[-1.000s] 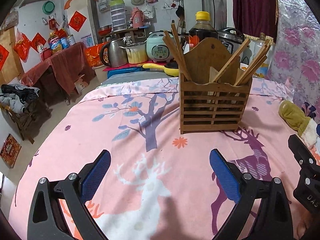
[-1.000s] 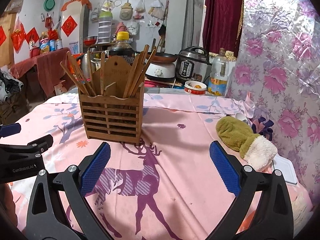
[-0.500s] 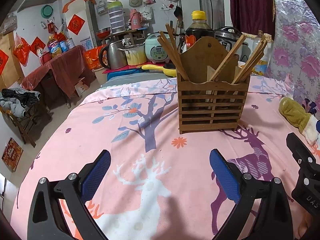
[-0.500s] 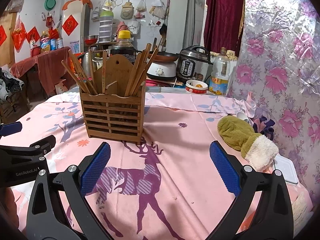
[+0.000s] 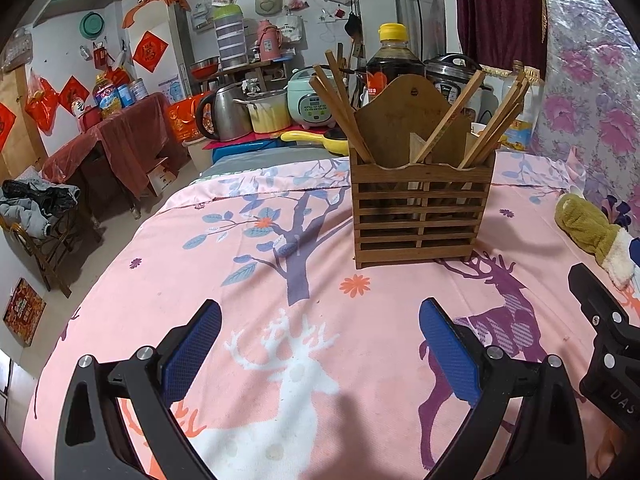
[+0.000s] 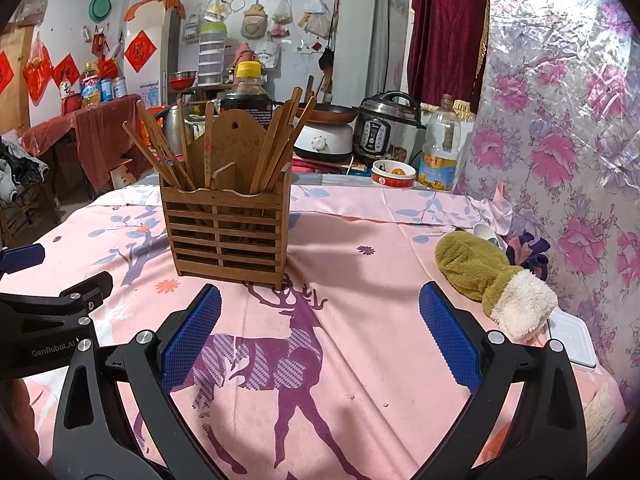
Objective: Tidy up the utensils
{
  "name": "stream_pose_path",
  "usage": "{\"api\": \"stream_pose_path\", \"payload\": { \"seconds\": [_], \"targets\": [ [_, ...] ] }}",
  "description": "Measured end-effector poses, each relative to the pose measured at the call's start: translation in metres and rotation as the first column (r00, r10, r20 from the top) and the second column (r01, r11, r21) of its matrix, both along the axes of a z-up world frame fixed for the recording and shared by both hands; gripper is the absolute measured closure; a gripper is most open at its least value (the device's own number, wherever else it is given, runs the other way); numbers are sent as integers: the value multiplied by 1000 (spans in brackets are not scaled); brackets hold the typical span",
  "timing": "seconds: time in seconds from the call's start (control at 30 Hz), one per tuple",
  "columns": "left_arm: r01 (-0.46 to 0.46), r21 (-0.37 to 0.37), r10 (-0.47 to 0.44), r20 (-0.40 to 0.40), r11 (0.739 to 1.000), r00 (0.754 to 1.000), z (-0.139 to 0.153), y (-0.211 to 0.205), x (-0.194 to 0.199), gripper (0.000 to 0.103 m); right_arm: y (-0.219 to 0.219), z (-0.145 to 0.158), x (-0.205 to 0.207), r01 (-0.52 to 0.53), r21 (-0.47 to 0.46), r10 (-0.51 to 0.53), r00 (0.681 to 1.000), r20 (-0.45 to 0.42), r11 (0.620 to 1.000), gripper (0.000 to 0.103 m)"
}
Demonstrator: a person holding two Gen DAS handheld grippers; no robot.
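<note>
A slatted wooden utensil holder (image 5: 420, 208) stands upright on the pink deer-print tablecloth (image 5: 280, 320); it also shows in the right wrist view (image 6: 226, 236). Several wooden chopsticks (image 5: 340, 108) lean in its compartments, also seen in the right wrist view (image 6: 280, 140). My left gripper (image 5: 320, 344) is open and empty, a short way in front of the holder. My right gripper (image 6: 320, 332) is open and empty, in front and to the right of the holder.
An olive and white mitten (image 6: 492, 276) lies at the right of the table, with a white lidded box (image 6: 572, 340) near the edge. A soy sauce bottle (image 5: 394, 56), rice cookers and an oil bottle (image 6: 440, 152) stand behind the table. The table's left edge drops to the floor.
Both grippers have drifted slightly back and left from the holder; the view has shifted a little. Both stay open and empty.
</note>
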State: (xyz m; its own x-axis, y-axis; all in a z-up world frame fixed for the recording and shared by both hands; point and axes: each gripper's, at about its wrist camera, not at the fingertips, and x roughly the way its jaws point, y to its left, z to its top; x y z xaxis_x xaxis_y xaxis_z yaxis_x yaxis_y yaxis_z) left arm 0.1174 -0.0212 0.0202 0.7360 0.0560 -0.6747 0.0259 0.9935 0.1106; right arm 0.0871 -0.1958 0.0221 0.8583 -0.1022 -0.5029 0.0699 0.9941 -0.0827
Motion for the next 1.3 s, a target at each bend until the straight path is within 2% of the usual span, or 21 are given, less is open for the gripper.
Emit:
{"api": "stream_pose_path", "payload": {
  "seconds": [1.3],
  "targets": [
    [-3,9,3,-4,1000,1000,-2,2,-2,6,-2,0,0,1,2,-1,1000,0,1000,7]
  ]
}}
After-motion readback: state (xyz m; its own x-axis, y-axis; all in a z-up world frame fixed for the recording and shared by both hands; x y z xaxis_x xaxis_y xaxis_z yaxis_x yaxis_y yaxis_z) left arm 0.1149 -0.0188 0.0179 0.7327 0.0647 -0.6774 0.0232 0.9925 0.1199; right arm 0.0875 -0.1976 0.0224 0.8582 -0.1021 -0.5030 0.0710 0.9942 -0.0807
